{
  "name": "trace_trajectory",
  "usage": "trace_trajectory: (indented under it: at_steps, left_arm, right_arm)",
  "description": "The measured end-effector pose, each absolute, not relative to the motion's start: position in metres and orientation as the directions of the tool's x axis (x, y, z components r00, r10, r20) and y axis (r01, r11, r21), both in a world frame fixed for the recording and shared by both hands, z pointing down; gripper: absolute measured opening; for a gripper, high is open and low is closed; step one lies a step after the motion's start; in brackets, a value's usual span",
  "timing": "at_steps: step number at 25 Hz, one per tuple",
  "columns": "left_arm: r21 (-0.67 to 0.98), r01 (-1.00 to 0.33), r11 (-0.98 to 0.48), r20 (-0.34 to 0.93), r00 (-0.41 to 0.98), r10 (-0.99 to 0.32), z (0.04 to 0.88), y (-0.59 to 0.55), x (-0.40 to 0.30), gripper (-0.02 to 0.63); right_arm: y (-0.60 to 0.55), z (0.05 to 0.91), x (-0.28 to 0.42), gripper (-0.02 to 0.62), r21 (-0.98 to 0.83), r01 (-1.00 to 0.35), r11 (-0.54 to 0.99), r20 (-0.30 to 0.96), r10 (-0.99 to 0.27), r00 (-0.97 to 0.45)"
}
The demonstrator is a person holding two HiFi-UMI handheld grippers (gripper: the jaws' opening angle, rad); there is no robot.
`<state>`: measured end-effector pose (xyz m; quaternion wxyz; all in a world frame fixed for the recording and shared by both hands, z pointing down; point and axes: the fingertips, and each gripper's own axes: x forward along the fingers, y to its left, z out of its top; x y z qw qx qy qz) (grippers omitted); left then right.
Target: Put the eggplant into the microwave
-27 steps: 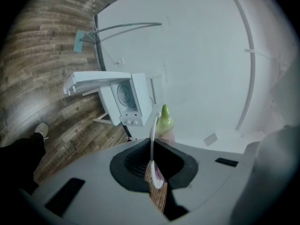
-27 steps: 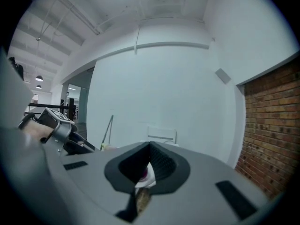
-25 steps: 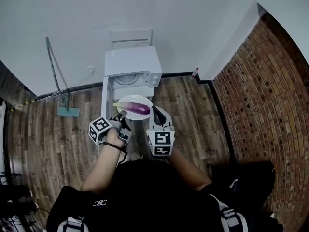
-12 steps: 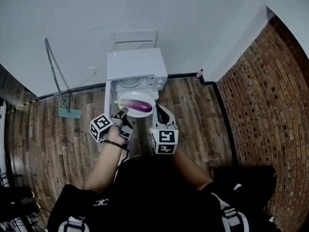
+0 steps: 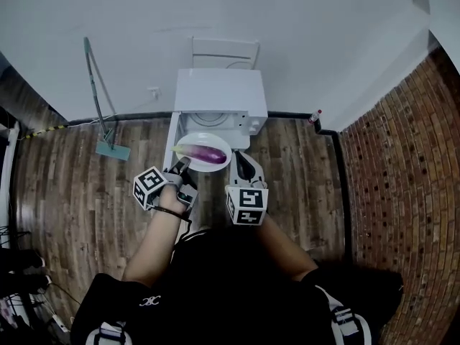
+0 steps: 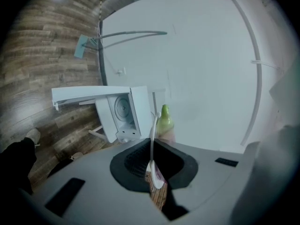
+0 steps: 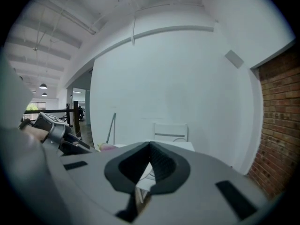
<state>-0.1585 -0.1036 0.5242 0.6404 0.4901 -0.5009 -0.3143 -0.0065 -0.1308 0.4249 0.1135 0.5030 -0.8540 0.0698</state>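
Between the closed fingers (image 6: pixel 136 161) of my left gripper (image 5: pixel 181 165) and right gripper (image 5: pixel 241 161) sits the stiff plate (image 5: pixel 205 136) rim; its smooth eggplant (image 5: pixel 207 153) may roll.

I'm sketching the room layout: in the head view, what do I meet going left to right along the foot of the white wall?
mop → microwave → small bottle → brick wall

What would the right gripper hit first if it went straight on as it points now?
Probably the microwave, at its front just right of the opening. The right gripper, shut on the rim of the plate, points there in the head view. Depth is unclear.
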Motion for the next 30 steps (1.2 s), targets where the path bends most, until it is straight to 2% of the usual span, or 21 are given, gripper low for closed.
trace_trajectory:
  at_steps: [8,18,23,30]
  left_arm:
    - [0.935,-0.067,0.348,0.355,0.197,-0.914,0.538,-0.133,-0.152,0.017]
    - [0.946,0.008,0.325,0.325,-0.007,-0.946,0.563,-0.181,-0.129,0.017]
    - [0.943,0.100,0.318,0.329,-0.130,-0.935,0.593,-0.187,-0.126,0.017]
    - [0.927,0.108,0.359,0.373,-0.183,-0.910,0.664,-0.187,-0.141,0.017]
  right_arm:
    - [-0.185,0.435,-0.006,0.008,-0.030,-0.810,0.586,0.286,-0.771,-0.569]
    - [-0.278,0.447,-0.004,0.008,0.005,-0.626,0.780,0.317,-0.595,-0.739]
    - [-0.302,0.472,-0.016,0.008,0.008,-0.497,0.868,0.362,-0.466,-0.808]
    - [-0.304,0.525,-0.045,0.008,-0.011,-0.379,0.925,0.385,-0.346,-0.856]
